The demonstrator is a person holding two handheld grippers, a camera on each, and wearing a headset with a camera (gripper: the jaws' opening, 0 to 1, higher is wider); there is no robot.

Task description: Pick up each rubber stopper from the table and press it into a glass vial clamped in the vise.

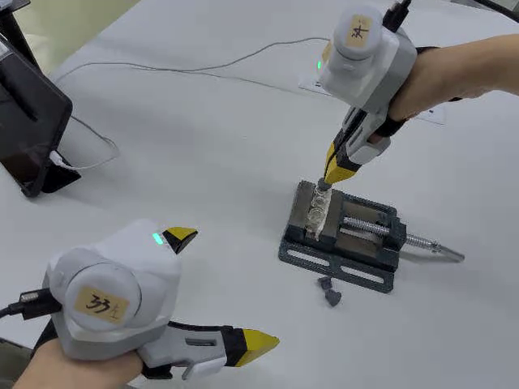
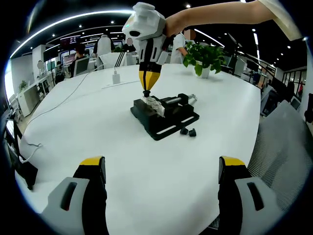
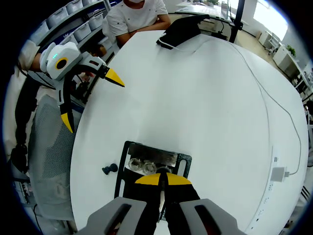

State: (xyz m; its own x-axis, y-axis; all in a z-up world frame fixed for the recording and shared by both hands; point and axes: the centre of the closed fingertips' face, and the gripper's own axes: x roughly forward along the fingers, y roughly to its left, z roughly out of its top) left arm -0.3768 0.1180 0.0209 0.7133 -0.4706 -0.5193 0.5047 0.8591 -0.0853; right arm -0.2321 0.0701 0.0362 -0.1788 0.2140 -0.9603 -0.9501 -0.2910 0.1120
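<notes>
A black vise (image 1: 358, 271) (image 2: 170, 123) (image 3: 150, 147) holds a row of clear glass vials (image 1: 315, 215) (image 2: 153, 103) (image 3: 141, 166). My right gripper (image 1: 324, 185) (image 2: 145, 91) (image 3: 161, 179) points down onto the far end of that row, shut on a small dark rubber stopper. Two more dark stoppers (image 1: 329, 291) (image 2: 188, 131) (image 3: 109, 169) lie on the white table just in front of the vise. My left gripper (image 1: 223, 292) (image 2: 161, 169) (image 3: 91, 100) hovers near the table's near-left edge, open, nothing between its fingers.
A black stand (image 1: 24, 121) with a white cable (image 1: 89, 158) sits at the far left. A white adapter (image 2: 116, 77) and its cord lie beyond the vise. A potted plant (image 2: 203, 58) stands at the far side. A mesh chair (image 3: 49, 147) is by the table edge.
</notes>
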